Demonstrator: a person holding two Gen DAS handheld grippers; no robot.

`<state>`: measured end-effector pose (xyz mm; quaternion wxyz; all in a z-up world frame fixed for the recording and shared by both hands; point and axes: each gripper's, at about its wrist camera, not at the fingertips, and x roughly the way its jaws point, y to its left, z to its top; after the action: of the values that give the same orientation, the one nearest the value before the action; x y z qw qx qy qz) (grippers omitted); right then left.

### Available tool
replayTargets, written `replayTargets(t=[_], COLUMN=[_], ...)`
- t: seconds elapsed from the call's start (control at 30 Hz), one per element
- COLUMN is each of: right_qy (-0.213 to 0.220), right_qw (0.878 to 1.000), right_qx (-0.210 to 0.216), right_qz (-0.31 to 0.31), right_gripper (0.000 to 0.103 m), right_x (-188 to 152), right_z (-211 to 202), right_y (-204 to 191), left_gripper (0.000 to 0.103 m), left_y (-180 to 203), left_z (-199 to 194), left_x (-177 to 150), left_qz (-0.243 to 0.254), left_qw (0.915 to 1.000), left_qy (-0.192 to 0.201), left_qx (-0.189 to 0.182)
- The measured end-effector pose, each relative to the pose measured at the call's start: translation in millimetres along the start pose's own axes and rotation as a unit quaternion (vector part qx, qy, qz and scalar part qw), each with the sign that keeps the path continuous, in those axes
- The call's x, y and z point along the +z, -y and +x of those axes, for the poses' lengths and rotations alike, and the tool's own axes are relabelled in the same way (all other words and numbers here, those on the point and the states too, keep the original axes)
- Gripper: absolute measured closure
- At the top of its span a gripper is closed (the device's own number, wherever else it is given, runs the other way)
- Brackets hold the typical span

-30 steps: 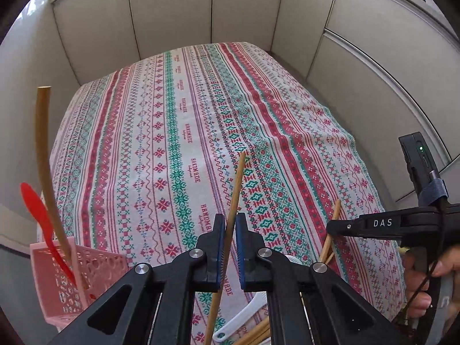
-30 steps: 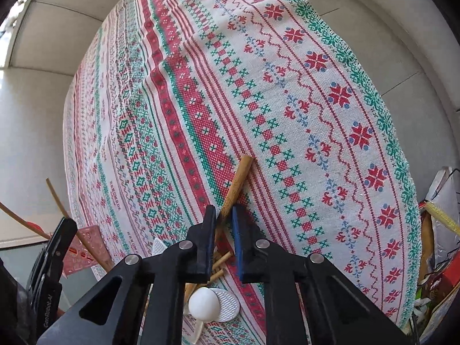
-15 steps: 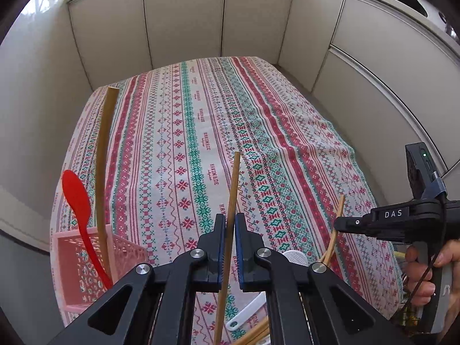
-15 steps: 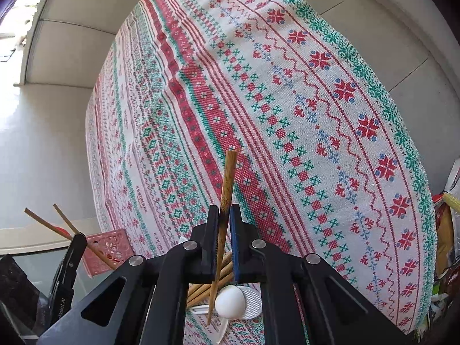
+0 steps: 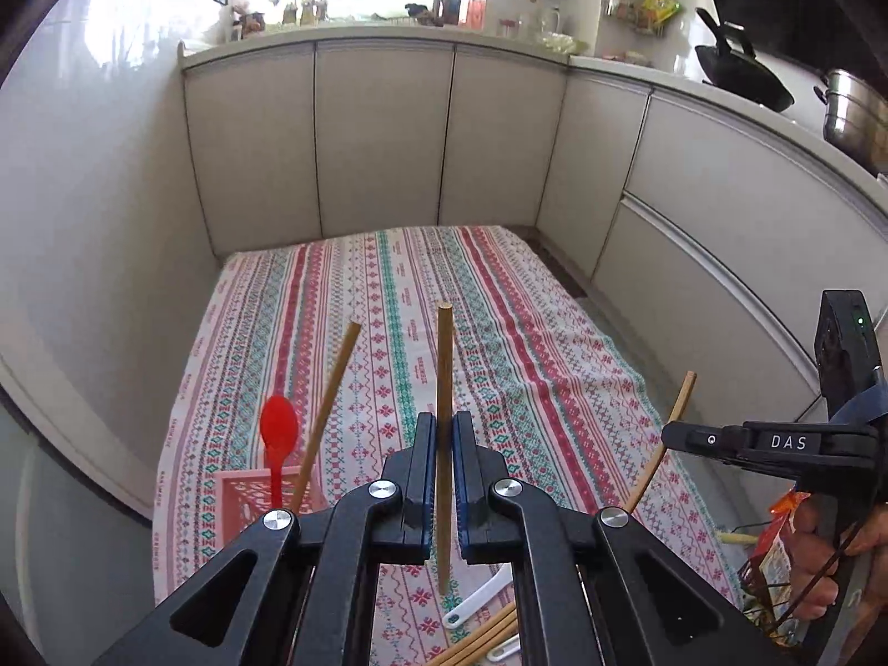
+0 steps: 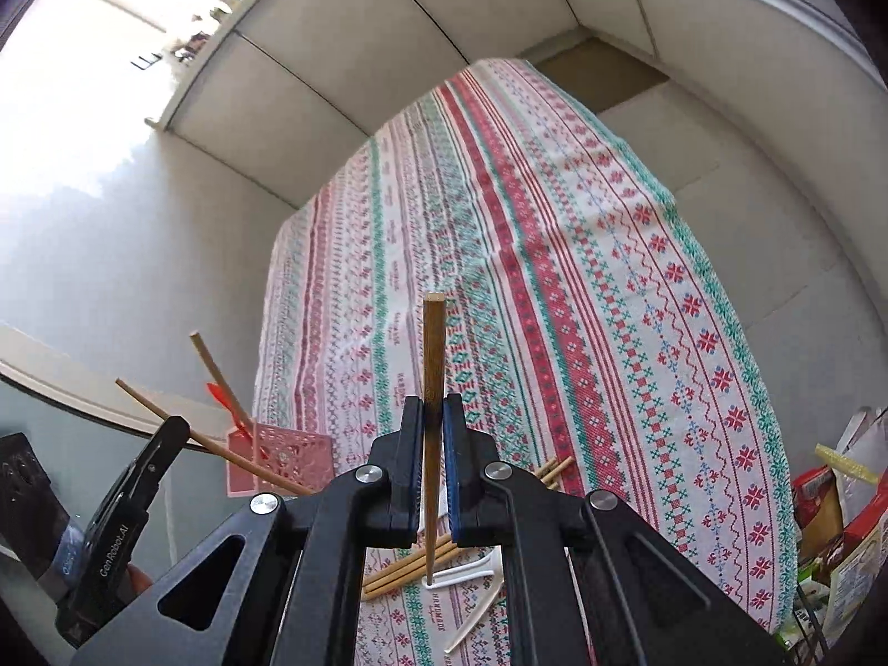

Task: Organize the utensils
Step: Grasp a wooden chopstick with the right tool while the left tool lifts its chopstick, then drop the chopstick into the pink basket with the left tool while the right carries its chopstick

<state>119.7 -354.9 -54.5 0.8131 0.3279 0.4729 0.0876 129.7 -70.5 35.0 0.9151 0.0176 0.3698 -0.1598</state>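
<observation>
Chopsticks are the business here: one wooden chopstick (image 5: 444,416) stands nearly upright between the pads of the left gripper (image 5: 438,444), whose jaws are closed tight on it, its lower tip hanging clear above the cloth. Off to the left of that gripper sits a pink basket (image 5: 244,505) at the near left edge of the patterned tablecloth (image 5: 499,333). In the basket a red spoon (image 5: 279,438) stands bowl-up, and beside it a chopstick (image 5: 327,405) leans out to the right. Below the left gripper, on the cloth, lie a white spoon (image 5: 477,599) and a loose bunch of chopsticks (image 5: 483,638). To the right, the right gripper (image 6: 433,444) is likewise closed on a second chopstick (image 6: 433,366), held almost upright and off the cloth. From its own view, more chopsticks (image 6: 410,566) and a white spoon (image 6: 466,571) lie just beneath it, the basket well to its left. A hand (image 5: 821,560) grips the right tool's handle.
</observation>
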Motion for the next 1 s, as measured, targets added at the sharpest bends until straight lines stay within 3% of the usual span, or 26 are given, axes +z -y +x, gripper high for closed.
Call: replayTargets(t=[0.2,0.37,0.5,0.73,1.0], right_qy=[0.048,0.051,0.055,0.058,0.067], right_qw=[0.998,0.997,0.996,0.995,0.993], right_qx=[0.013,0.025,0.036,0.052,0.052], right_qz=[-0.040,-0.052,-0.058,-0.070,-0.086], right_gripper=[0.096,0.096,0.096,0.096,0.096], right_x=[-0.2,-3.3,-4.3,-7.9,-9.6], right_z=[-25.4,-25.6,-23.0,-16.8,-12.3], right_y=[-32.9,-52.6,-65.5,-88.2,-101.2], left_gripper=[0.097,0.097,0.097,0.097,0.097], left_y=[-16.7,-39.8,-59.1,-75.9,-91.8], left_z=[-55.8,-88.3,-97.7,-67.2,-5.3], left_x=[10.2,16.2,19.3,19.0,10.2], left_qz=[-0.009,-0.029,-0.048,-0.032,-0.029], left_qw=[0.9975,0.9909,0.9858,0.9808,0.9847], left_qy=[0.070,0.126,0.148,0.142,0.095], left_qx=[0.008,0.038,0.062,0.129,0.143])
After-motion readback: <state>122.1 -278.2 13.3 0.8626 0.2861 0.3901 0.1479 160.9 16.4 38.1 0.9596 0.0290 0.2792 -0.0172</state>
